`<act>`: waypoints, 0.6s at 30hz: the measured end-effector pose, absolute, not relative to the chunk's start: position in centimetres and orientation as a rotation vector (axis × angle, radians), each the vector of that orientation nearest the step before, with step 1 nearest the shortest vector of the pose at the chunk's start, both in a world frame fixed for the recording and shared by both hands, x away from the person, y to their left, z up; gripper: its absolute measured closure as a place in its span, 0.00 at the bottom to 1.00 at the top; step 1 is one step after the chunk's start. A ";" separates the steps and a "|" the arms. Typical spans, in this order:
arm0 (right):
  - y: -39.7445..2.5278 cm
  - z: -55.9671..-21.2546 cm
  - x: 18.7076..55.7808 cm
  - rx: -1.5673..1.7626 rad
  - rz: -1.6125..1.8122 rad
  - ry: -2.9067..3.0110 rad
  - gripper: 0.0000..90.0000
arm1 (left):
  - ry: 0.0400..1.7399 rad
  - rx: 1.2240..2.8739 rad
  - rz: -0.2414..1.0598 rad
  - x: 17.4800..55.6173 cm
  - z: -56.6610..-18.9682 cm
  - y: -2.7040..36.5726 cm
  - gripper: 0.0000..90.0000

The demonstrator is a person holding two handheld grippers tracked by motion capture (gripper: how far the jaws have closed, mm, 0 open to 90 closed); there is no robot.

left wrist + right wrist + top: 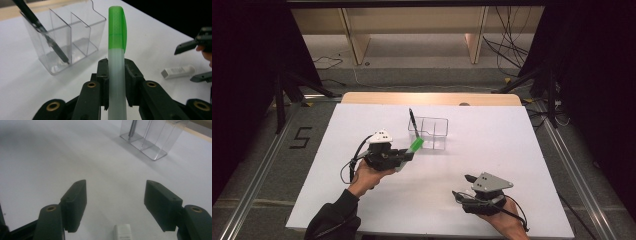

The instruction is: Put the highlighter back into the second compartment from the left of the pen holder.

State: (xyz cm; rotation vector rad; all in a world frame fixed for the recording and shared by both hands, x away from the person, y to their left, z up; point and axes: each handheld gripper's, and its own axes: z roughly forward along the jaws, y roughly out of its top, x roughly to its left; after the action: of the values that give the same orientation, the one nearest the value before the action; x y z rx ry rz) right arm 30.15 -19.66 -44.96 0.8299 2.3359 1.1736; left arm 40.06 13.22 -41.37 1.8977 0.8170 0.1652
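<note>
Left gripper view: left claw (116, 82) clenched on green-capped marker (117, 50); right claw (115, 202) spread wide above eraser (122, 233).

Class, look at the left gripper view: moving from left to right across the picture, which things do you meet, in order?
Black pen → clear organizer → green-capped marker → white eraser → right gripper.

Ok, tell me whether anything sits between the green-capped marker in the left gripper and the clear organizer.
Nothing visible does. The left gripper holds the marker short of the clear organizer, bare table between. A black pen occupies one end compartment; the others look empty.
</note>
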 end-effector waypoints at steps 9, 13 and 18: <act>-19.9 -45.2 30.3 0.871 1.186 2.358 0.37 | 0.889 1.770 0.184 41.1 -40.9 13.6 0.85; -20.0 -45.1 30.3 0.886 1.220 2.357 0.37 | 0.901 1.744 0.189 42.1 -40.5 12.8 0.85; -20.2 -45.2 30.3 0.903 1.220 2.364 0.36 | 0.918 1.711 0.199 43.2 -39.8 11.8 0.85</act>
State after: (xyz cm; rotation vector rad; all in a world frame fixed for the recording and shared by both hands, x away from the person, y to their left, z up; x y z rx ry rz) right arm 30.32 -20.20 -45.21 0.9033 2.3641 1.2200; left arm 43.25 11.83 -39.77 1.7108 0.9175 0.1994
